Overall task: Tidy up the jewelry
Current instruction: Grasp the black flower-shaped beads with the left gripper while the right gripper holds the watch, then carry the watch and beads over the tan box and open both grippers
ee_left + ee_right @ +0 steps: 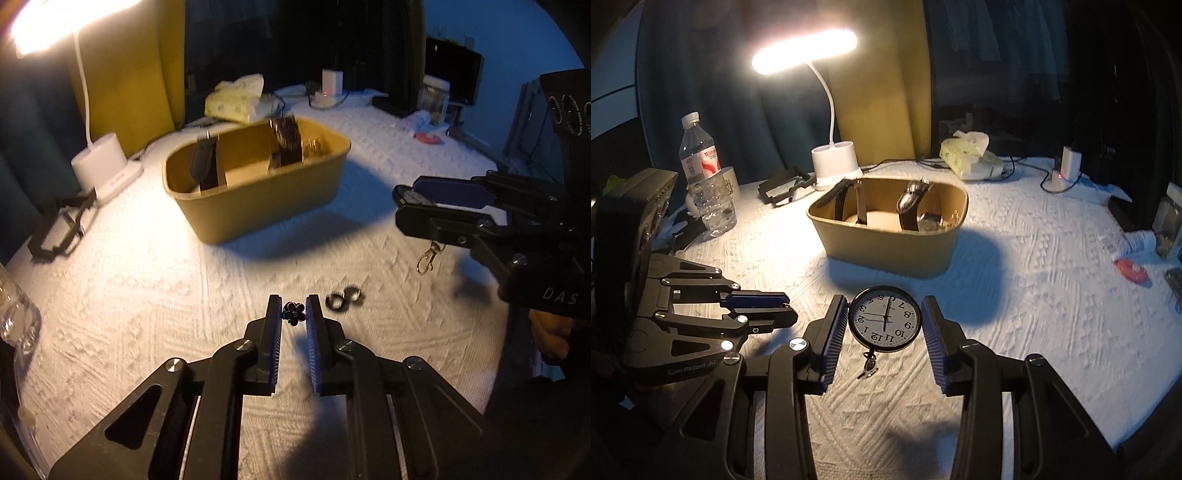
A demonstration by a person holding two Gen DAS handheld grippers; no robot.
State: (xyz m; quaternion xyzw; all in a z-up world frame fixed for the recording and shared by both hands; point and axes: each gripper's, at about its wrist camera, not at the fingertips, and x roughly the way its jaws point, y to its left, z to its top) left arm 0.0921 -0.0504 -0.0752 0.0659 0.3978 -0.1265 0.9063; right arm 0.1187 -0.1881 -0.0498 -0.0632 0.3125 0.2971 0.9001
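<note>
Left hand-held gripper (294,314) is seen clamped on a small dark flower-shaped jewelry piece (293,313), pinched at the blue pad tips, just above the white textured desk (147,295). No earlier view is given, so only the closed grip is noted. Two dark rings (345,296) are seen lying on the desk just beside the gripper tips, at 2 o'clock from the flower piece, the two touching each other.

Right hand-held gripper (884,317) is seen clamped on a round pocket watch (884,318) with a white dial and black numerals, the pads pressed on the rim at 3 and 9 o'clock. The dial is viewed upside down. A small metal clasp (868,365) is seen hanging from the watch at 6 o'clock. In the left wrist view the same clasp (428,254) is seen dangling below the right gripper, above the desk.

A tan oval box (886,236) with dividers is placed at 12 o'clock from both grippers, well apart from them. Strap watches (910,201) are seen standing upright in its compartments; smaller items in the right-end compartment are too blurred to tell.

Behind the box: a lit white desk lamp (833,164) at 11 o'clock, a tissue pack (967,155) at 1 o'clock, a water bottle (701,173) at 10 o'clock in the right wrist view.
</note>
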